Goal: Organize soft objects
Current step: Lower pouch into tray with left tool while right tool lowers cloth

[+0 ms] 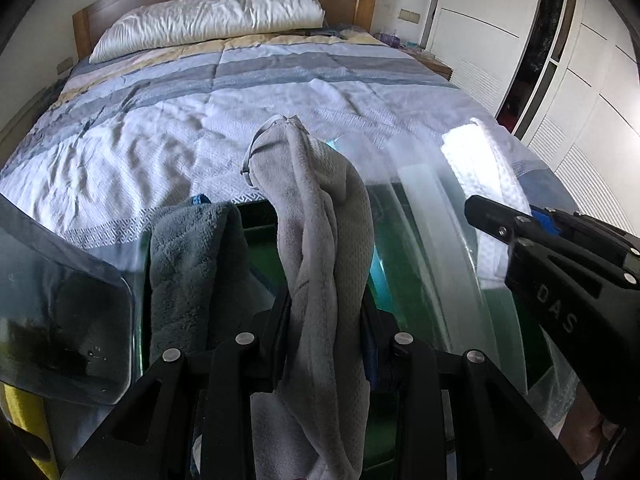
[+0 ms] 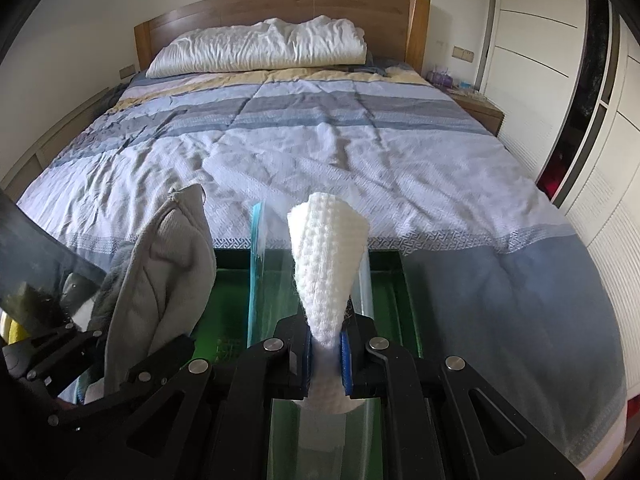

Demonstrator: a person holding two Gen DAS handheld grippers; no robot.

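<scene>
My left gripper (image 1: 326, 312) is shut on a light grey cloth (image 1: 316, 208) that stands up in a twisted bundle between its fingers. To its left a dark grey fluffy towel (image 1: 188, 264) hangs over the edge of a green bin (image 1: 260, 224) at the foot of the bed. In the right wrist view my right gripper (image 2: 326, 344) is shut on a white knitted cloth (image 2: 328, 248) above the same green bin (image 2: 232, 280). The left gripper (image 2: 120, 356) with the grey cloth (image 2: 160, 264) shows at lower left there. The right gripper (image 1: 492, 220) and white cloth (image 1: 484, 152) appear at the right of the left view.
Clear plastic dividers (image 2: 256, 260) stand upright inside the bin. A dark translucent lid (image 1: 60, 300) leans at the left. Beyond lies a bed with a striped quilt (image 2: 320, 140) and a white pillow (image 2: 260, 48) by the wooden headboard. White wardrobe doors (image 2: 560, 80) line the right.
</scene>
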